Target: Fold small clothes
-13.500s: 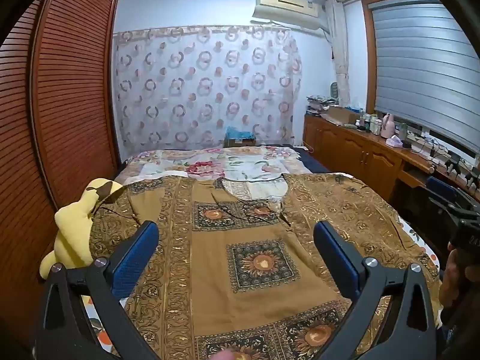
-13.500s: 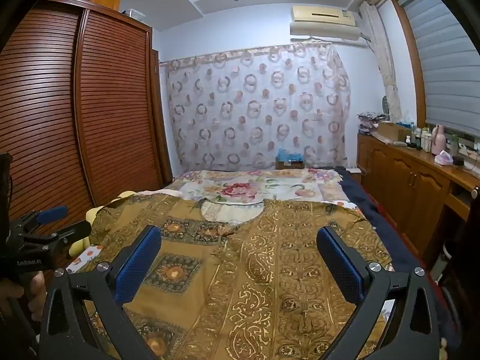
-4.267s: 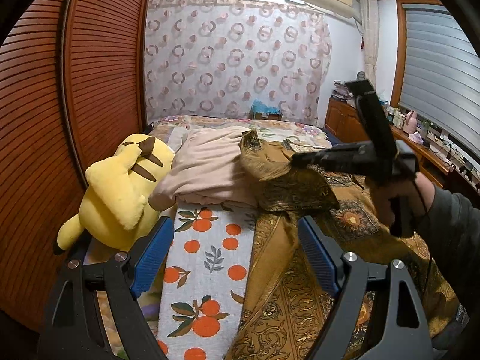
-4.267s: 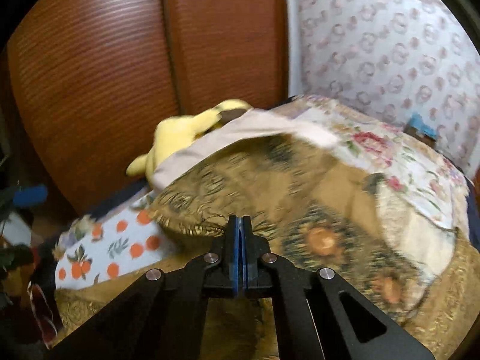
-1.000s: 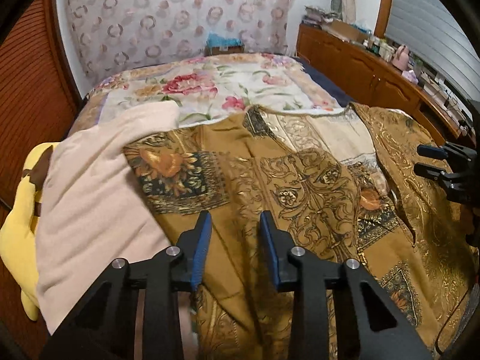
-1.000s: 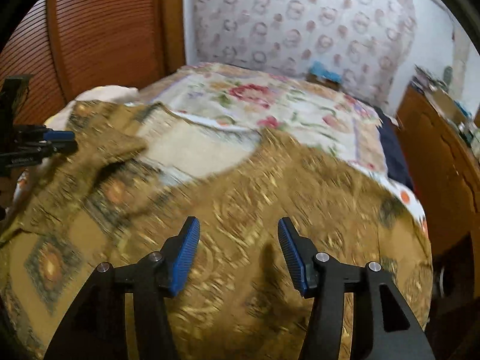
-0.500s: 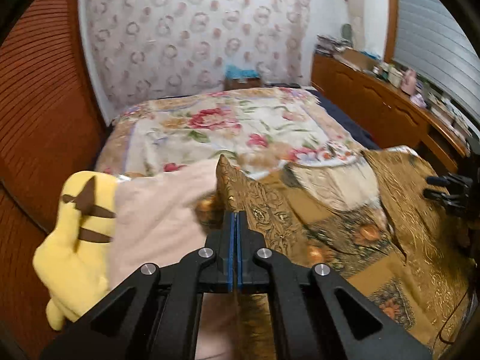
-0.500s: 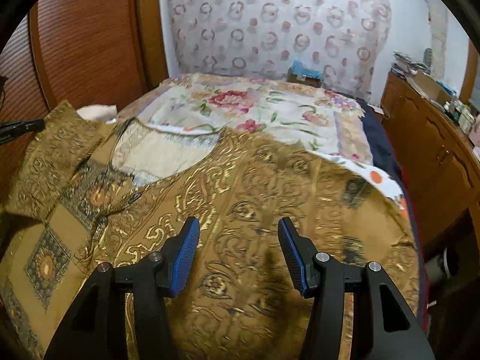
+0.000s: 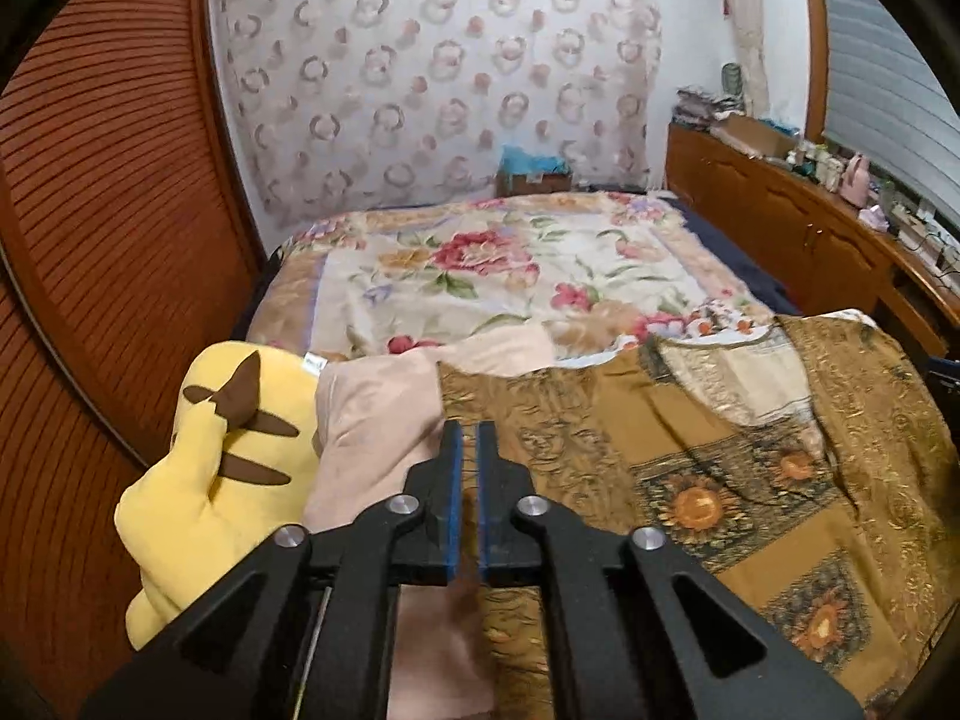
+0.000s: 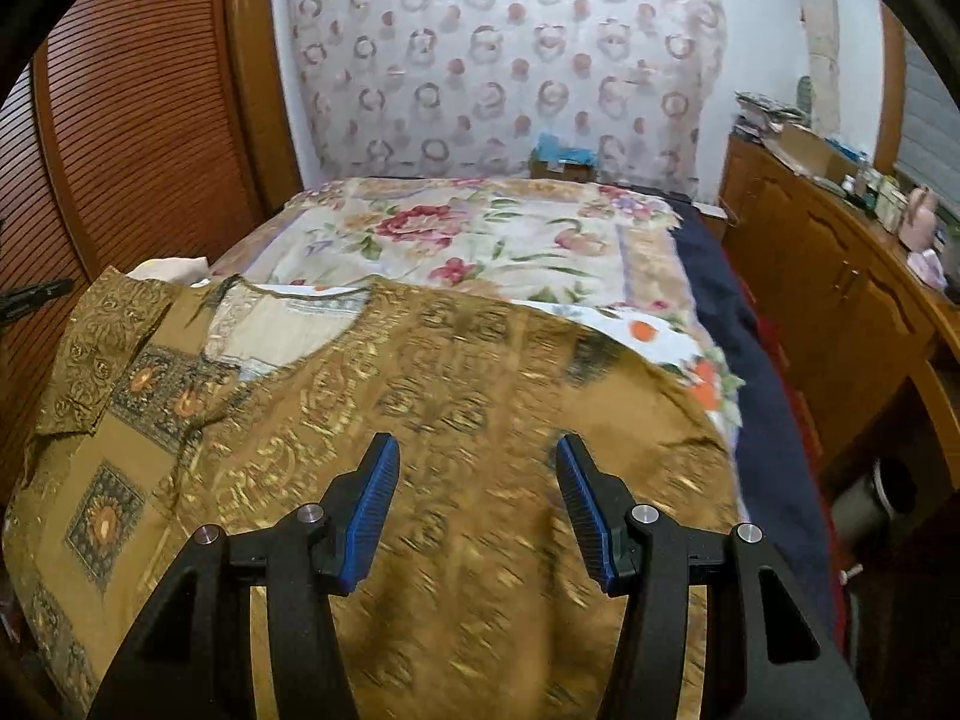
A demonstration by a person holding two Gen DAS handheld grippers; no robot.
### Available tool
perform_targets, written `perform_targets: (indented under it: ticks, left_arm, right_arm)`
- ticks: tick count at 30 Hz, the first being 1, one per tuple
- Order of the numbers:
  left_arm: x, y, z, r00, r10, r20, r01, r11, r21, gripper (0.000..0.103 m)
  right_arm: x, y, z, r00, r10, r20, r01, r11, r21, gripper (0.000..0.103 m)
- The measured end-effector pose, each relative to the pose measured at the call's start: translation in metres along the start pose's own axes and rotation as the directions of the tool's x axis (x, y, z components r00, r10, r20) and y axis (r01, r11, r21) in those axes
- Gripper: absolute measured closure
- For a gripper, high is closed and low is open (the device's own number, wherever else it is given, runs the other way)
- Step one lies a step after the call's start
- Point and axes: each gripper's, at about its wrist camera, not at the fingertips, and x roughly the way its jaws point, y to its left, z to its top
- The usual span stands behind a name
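A brown and gold patterned top point(image 9: 690, 450) lies spread on the bed, neckline toward the far end. Its left sleeve point(image 10: 102, 348) is folded inward over the body. My left gripper point(image 9: 468, 441) hovers over the top's left edge, where it meets a pink cloth. Its jaws are opening, with only a narrow gap between them and no fabric pinched there. My right gripper point(image 10: 477, 450) stands open above the right half of the top point(image 10: 450, 396), with nothing between its blue pads point(image 10: 372, 510).
A yellow plush toy point(image 9: 222, 462) and a pink cloth point(image 9: 372, 420) lie left of the top. A floral bedspread point(image 9: 510, 276) covers the far bed. Slatted wooden doors point(image 9: 90, 240) line the left side. A wooden cabinet point(image 10: 840, 300) runs along the right, past a navy sheet point(image 10: 756, 390).
The left gripper closed on the top's left flap and lifted it. Its jaws have now parted a little and the flap lies flat. The right gripper drifted over the right side, still open.
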Motion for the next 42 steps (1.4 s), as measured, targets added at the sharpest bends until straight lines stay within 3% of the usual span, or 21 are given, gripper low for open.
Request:
perform_targets:
  ticks: [2,4,5,7,10,16,22,26,35,42]
  left_arm:
    - [-0.01,-0.01,0.0,0.999,-0.02,0.039,0.019,1.0,0.013,0.06]
    - [-0.017,-0.021,0.0,0.996,-0.061,0.068,0.059,0.998,0.023,0.047]
    - [-0.019,-0.029,0.0,0.993,-0.089,0.076,0.087,0.996,0.029,0.029]
    - [-0.021,-0.045,0.0,0.987,-0.13,0.09,0.127,0.991,0.042,0.015]
    - [-0.014,-0.077,-0.002,0.971,-0.223,0.083,0.218,0.974,0.069,0.015]
    - [0.007,-0.144,-0.008,0.947,-0.319,0.043,0.311,0.94,0.141,0.015]
    - [0.027,-0.203,-0.022,0.922,-0.384,-0.039,0.382,0.893,0.237,0.015]
    - [0.041,-0.217,-0.033,0.913,-0.393,-0.112,0.409,0.878,0.249,0.015]
    - [0.058,-0.227,-0.044,0.902,-0.373,-0.217,0.42,0.875,0.243,0.015]
    - [0.06,-0.235,-0.048,0.916,-0.332,-0.227,0.388,0.879,0.279,0.014]
  right_arm:
    - [-0.008,-0.006,-0.005,1.0,-0.027,0.001,0.027,1.0,0.008,0.047]
    - [-0.015,-0.011,-0.008,0.999,-0.048,0.009,0.048,0.998,0.027,0.047]
    - [-0.019,-0.014,-0.011,0.998,-0.055,0.013,0.055,0.998,0.04,0.047]
    - [-0.025,-0.015,-0.014,0.997,-0.072,0.02,0.071,0.996,0.055,0.047]
    - [-0.03,-0.014,-0.019,0.994,-0.103,0.028,0.101,0.992,0.071,0.047]
    - [-0.03,-0.017,-0.031,0.991,-0.133,0.014,0.13,0.983,0.13,0.047]
    - [-0.021,-0.03,-0.043,0.989,-0.135,-0.058,0.144,0.972,0.187,0.047]
    - [-0.009,-0.038,-0.051,0.985,-0.13,-0.11,0.152,0.962,0.225,0.047]
    - [0.001,-0.057,-0.046,0.986,-0.082,-0.143,0.119,0.953,0.277,0.047]
    - [0.002,-0.068,-0.049,0.988,-0.061,-0.143,0.102,0.948,0.3,0.05]
